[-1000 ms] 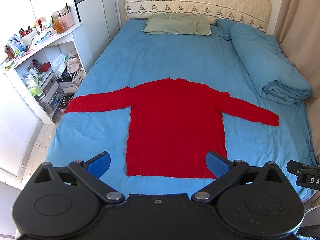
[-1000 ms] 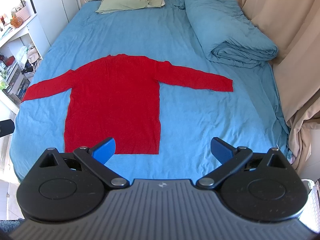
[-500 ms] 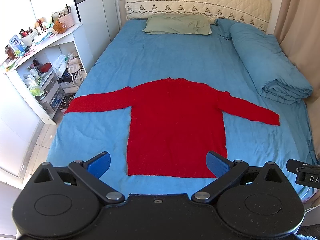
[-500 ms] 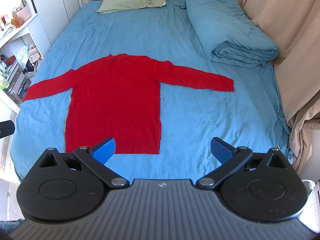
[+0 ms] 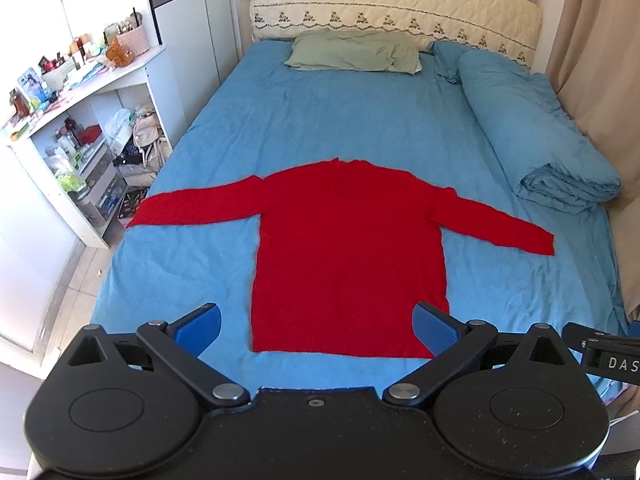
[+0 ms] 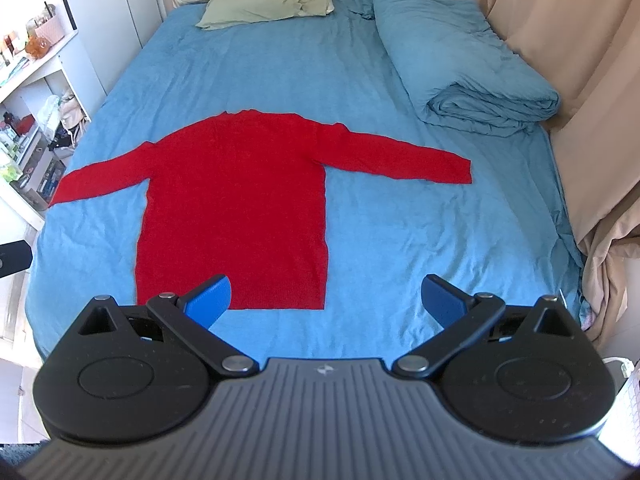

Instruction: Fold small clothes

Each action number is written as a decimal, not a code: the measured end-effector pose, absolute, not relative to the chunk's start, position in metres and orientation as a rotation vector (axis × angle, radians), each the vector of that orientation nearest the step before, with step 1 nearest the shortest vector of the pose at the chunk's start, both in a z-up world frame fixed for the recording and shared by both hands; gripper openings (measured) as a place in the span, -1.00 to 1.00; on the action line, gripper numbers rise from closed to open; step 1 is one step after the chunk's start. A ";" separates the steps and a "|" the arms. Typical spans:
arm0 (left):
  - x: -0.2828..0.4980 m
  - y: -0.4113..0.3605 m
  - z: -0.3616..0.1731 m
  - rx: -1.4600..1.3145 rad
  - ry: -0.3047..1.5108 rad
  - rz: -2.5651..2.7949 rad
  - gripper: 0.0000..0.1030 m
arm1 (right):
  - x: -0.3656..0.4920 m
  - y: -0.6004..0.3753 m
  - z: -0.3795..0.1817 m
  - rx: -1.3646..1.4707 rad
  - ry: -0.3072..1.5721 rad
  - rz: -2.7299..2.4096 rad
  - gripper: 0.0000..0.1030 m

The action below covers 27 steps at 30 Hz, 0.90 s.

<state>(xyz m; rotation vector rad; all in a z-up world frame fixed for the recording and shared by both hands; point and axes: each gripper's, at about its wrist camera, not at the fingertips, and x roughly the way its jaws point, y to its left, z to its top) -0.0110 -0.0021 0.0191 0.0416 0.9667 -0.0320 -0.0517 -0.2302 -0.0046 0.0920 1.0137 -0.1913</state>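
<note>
Black tongs (image 5: pixel 316 330), blue pads (image 5: pixel 198 330); partial lettering, maybe "DAS"

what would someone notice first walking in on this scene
The red long-sleeved sweater grabs the eye: it lies flat on the blue bedsheet, both sleeves spread wide, hem toward the cameras. Both grippers, left gripper and right gripper, hang open and empty at the foot of the bed. A rolled blue duvet lies along the right side by the curtain, and a green pillow sits at the headboard.
</note>
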 end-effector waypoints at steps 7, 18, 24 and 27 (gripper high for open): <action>0.021 -0.005 0.037 0.057 0.897 -0.086 1.00 | -0.040 -0.233 0.012 0.151 0.972 -0.221 1.00; 0.137 -0.083 0.015 0.072 0.769 -0.176 1.00 | 0.029 -0.324 0.013 0.310 0.813 -0.412 1.00; 0.218 -0.137 -0.042 0.049 0.804 -0.144 1.00 | 0.095 -0.419 -0.051 0.371 0.808 -0.463 1.00; 0.259 -0.163 -0.086 0.052 0.828 -0.108 1.00 | 0.132 -0.471 -0.102 0.400 0.833 -0.483 1.00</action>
